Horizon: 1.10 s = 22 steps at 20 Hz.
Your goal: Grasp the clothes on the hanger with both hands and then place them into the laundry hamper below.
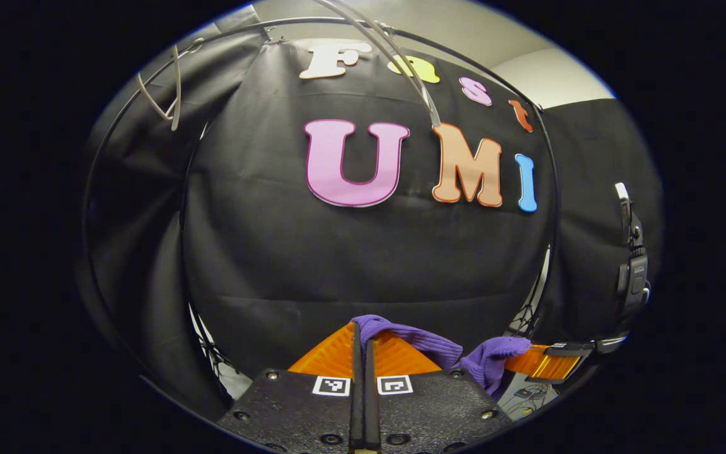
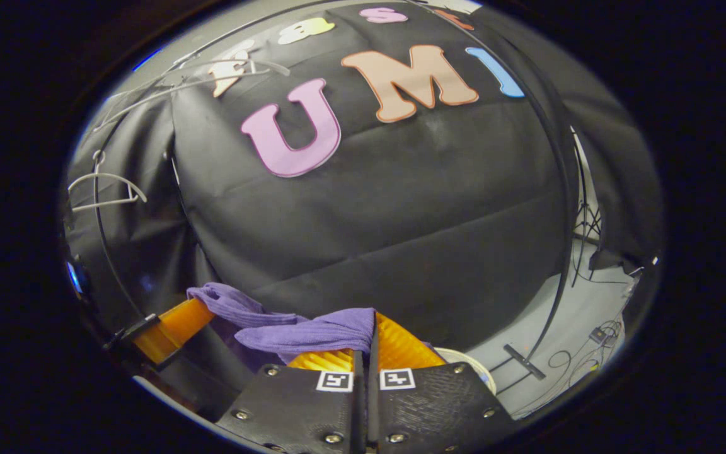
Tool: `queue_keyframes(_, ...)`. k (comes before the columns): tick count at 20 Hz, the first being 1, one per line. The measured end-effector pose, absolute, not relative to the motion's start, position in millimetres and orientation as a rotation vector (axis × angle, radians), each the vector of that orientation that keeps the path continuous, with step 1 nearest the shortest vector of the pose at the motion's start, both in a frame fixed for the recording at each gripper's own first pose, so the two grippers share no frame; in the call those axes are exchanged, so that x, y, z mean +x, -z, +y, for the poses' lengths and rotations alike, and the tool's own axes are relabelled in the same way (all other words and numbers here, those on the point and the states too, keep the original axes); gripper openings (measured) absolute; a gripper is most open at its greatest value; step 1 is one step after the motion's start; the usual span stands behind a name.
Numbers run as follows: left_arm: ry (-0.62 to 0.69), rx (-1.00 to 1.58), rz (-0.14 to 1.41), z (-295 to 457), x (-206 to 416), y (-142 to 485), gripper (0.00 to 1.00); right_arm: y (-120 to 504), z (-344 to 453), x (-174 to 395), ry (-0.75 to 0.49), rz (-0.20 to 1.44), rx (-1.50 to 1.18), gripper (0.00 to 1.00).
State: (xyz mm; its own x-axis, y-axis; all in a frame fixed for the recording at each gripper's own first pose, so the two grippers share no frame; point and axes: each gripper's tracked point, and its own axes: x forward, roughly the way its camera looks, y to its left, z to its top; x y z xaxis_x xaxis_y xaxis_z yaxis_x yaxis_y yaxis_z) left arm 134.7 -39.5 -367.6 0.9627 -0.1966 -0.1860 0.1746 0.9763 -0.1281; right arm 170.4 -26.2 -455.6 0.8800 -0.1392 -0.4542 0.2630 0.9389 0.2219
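Hand-held grippers (image 1: 363, 334) (image 2: 369, 331) level, pinching purple garment (image 2: 300, 331)

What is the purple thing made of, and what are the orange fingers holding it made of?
The purple garment looks like soft knitted fabric: fine ribs run along it and it droops in folds. The orange fingers look like hard ridged plastic, slightly glossy, though that is a guess from the grooves. Both grippers pinch the cloth.
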Motion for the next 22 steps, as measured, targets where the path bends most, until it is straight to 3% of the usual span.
queue_keyframes(9,0.181,-0.081,0.439,-39.0,123.6,485.9,0.03,555.0,-37.1,146.9,0.276,0.677,0.26,0.0)
queue_keyframes(14,0.184,-0.055,0.593,-34.9,105.4,538.0,0.04,601.0,-47.9,119.3,0.333,0.796,0.245,0.06)
queue_keyframes(15,0.185,-0.032,0.645,-32.0,97.2,553.4,0.06,607.7,-51.0,114.2,0.348,0.82,0.239,0.0)
queue_keyframes(18,0.198,-0.053,0.713,-35.8,88.7,573.8,0.08,619.8,-53.8,106.2,0.351,0.838,0.244,0.2)
queue_keyframes(19,0.205,-0.059,0.713,-38.5,87.3,572.1,0.15,618.2,-55.7,104.7,0.352,0.835,0.241,0.35)
queue_keyframes(22,0.215,-0.045,0.724,-37.1,81.6,575.3,0.79,625.2,-65.5,100.2,0.371,0.855,0.189,1.0)
